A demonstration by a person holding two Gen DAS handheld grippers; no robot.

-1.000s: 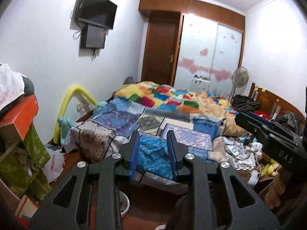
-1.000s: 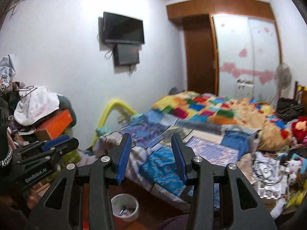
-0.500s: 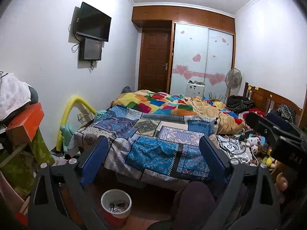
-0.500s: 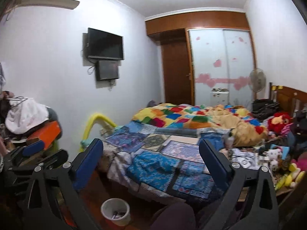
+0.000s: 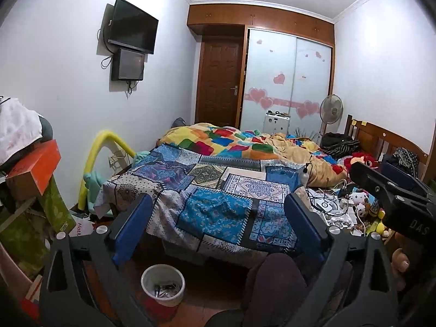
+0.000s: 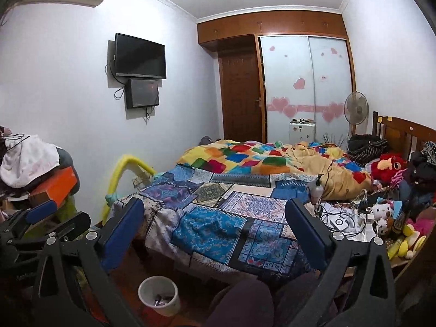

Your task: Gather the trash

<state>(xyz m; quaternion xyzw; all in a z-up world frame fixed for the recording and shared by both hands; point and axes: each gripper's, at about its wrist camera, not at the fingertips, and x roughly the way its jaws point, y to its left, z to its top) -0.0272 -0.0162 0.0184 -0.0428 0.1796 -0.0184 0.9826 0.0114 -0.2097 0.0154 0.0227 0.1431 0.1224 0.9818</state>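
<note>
A small white trash bin (image 5: 163,284) stands on the floor at the foot of the bed, with a few dark bits inside; it also shows in the right wrist view (image 6: 159,298). My left gripper (image 5: 218,229) is wide open and empty, held in the air before the bed. My right gripper (image 6: 215,231) is wide open and empty, and appears at the right of the left wrist view (image 5: 392,199). Loose items, cables and toys (image 6: 362,218) clutter the bed's right side. I cannot pick out a single piece of trash.
A bed with a patchwork quilt (image 5: 218,190) fills the middle. Stacked boxes and clothes (image 5: 30,169) stand at the left. A yellow foam rail (image 5: 95,158) leans by the wall. A fan (image 6: 355,109) and wardrobe (image 6: 305,81) are at the back. My knee (image 5: 275,280) is low in front.
Both grippers have opened from nearly shut to wide open. Both cameras have pulled back and steadied, so the bin and floor show more fully.
</note>
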